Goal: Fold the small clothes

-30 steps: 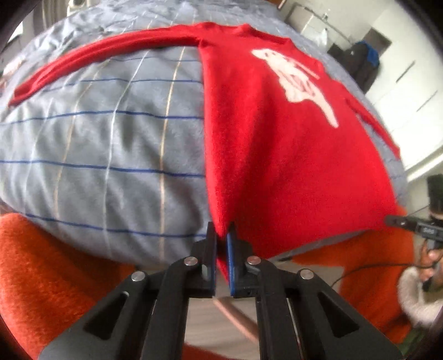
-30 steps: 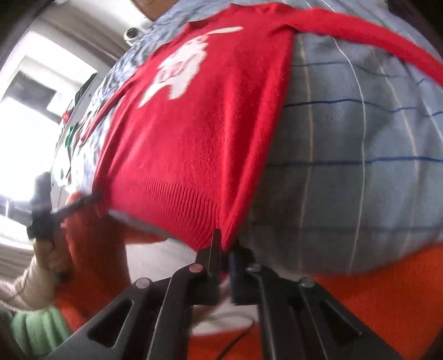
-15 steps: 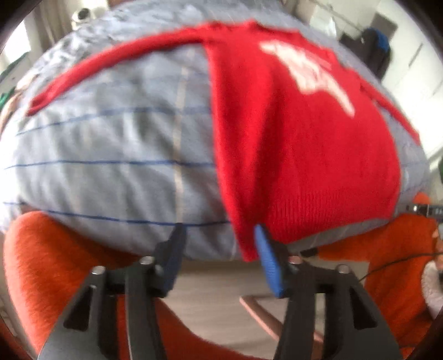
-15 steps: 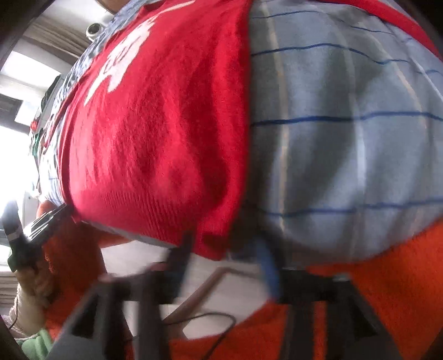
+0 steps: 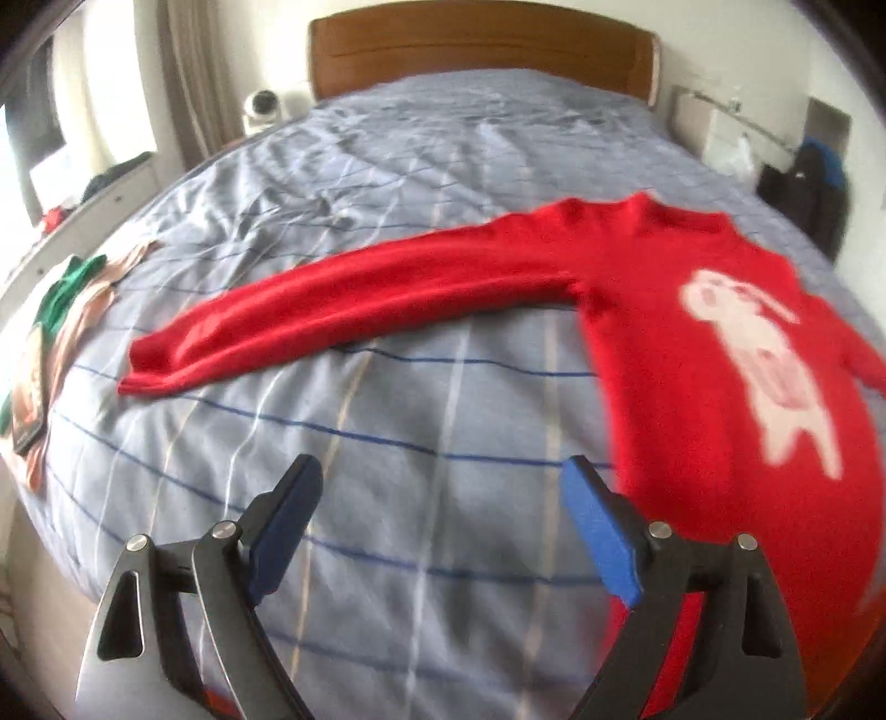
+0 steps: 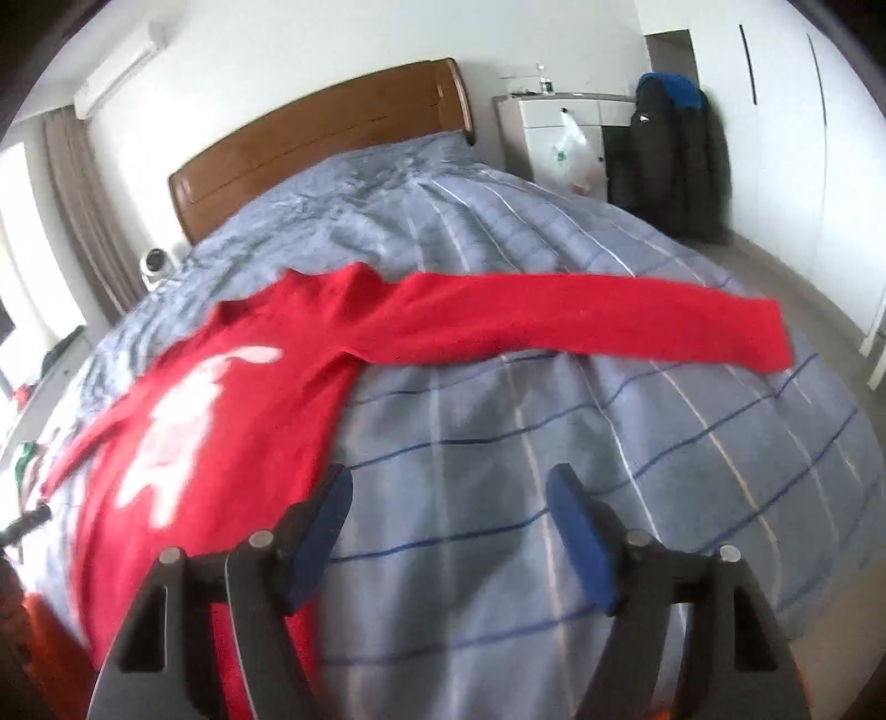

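Observation:
A small red sweater (image 5: 681, 354) with a white animal print lies flat on the blue-striped bedspread (image 5: 387, 443), both sleeves spread out sideways. In the left wrist view its left sleeve (image 5: 343, 310) stretches left. In the right wrist view the sweater body (image 6: 221, 410) is at left and the other sleeve (image 6: 587, 327) stretches right. My left gripper (image 5: 443, 520) is open and empty above the bedspread, just left of the sweater's hem side. My right gripper (image 6: 448, 531) is open and empty, just right of the body.
A wooden headboard (image 5: 476, 50) stands at the far end. Folded green and pink clothes (image 5: 61, 310) lie at the bed's left edge. A white dresser (image 6: 559, 133) and a dark hanging jacket (image 6: 670, 155) stand to the right of the bed.
Both grippers let go of the sweater's bottom corners, opened wide, and rose above the bed; the views now look along the bed toward the headboard.

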{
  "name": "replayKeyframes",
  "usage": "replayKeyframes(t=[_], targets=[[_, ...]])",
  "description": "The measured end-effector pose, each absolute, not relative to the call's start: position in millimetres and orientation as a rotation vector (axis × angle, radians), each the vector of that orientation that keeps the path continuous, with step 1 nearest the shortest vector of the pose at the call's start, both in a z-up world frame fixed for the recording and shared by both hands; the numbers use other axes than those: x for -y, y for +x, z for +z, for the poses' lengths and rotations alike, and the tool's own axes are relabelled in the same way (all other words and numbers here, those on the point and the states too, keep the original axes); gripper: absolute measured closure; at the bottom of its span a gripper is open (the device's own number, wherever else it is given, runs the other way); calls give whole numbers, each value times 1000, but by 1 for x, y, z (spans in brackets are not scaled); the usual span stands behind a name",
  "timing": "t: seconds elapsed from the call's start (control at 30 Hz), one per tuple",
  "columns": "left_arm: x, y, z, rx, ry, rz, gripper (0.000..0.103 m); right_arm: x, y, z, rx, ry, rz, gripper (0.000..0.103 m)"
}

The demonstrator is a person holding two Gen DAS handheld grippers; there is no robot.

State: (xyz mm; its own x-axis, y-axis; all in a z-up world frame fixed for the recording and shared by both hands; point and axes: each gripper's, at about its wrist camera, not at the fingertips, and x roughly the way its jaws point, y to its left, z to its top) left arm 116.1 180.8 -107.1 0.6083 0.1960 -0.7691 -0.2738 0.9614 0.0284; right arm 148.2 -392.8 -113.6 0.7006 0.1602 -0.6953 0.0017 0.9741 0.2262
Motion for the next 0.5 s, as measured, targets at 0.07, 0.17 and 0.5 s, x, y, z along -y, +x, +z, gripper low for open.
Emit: replayKeyframes(t=[0.07, 0.17, 0.5], targets=[[-188, 112, -123, -916, -132, 286, 10, 392, 149, -127, -833, 193, 83, 31], [-194, 106, -140, -937, -206, 317, 0, 392, 151, -135, -861, 184, 83, 31], [-190, 102, -143, -923, -173, 332, 0, 386, 158, -145, -884, 181, 68, 26]])
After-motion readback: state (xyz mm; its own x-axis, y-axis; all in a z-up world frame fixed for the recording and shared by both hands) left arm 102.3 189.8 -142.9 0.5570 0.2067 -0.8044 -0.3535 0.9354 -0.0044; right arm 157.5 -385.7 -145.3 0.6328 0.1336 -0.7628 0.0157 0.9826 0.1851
